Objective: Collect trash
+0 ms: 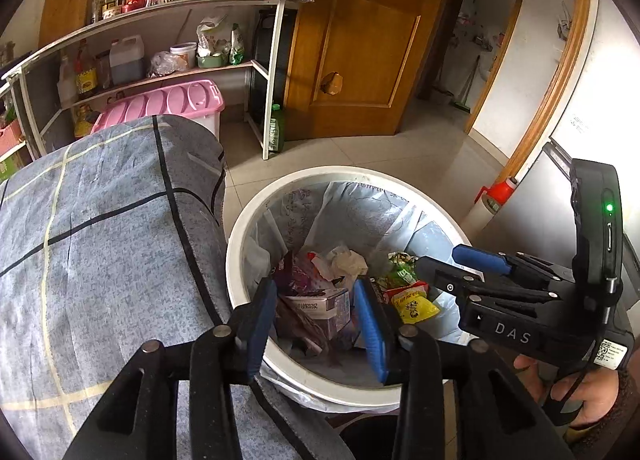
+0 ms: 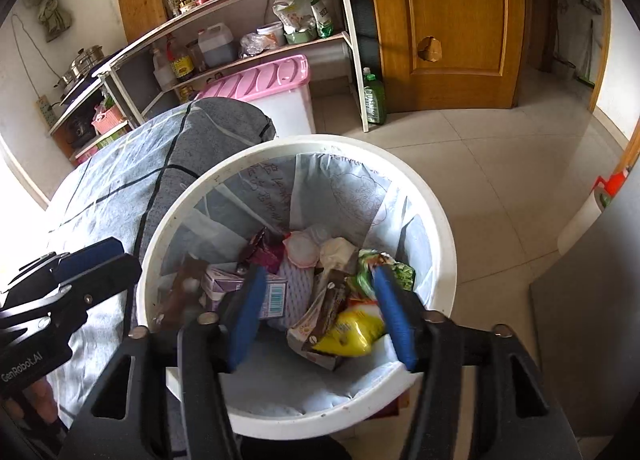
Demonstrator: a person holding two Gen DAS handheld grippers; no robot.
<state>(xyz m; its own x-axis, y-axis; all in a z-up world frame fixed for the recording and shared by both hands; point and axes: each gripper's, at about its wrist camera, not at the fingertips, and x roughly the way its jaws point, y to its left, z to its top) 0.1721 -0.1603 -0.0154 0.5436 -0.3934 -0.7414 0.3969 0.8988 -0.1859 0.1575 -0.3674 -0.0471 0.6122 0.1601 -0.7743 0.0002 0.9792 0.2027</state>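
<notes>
A white round trash bin [image 1: 240, 244] [image 2: 440, 220] with a pale plastic liner stands on the floor beside the cloth-covered table. Inside lie a purple carton [image 1: 320, 304] [image 2: 218, 284], a yellow snack bag [image 1: 416, 306] [image 2: 352, 332], a green wrapper [image 1: 400, 268] [image 2: 400, 274], crumpled tissue [image 1: 348, 258] [image 2: 336, 256] and a blurred brown wrapper [image 2: 180, 292] by the left wall. My left gripper [image 1: 316, 300] [image 2: 116, 260] hangs open over the bin's left rim, holding nothing. My right gripper [image 2: 318, 288] [image 1: 460, 266] is open above the bin's middle, also with nothing in it.
A table under blue-grey checked cloth [image 1: 100, 240] [image 2: 120, 188] borders the bin on the left. Behind stand a white shelf rack [image 1: 276, 72] with bottles, a pink-lidded box [image 1: 168, 100], a green bottle [image 1: 276, 132] and a wooden door [image 1: 360, 40]. A grey cabinet [image 2: 592, 320] stands at right.
</notes>
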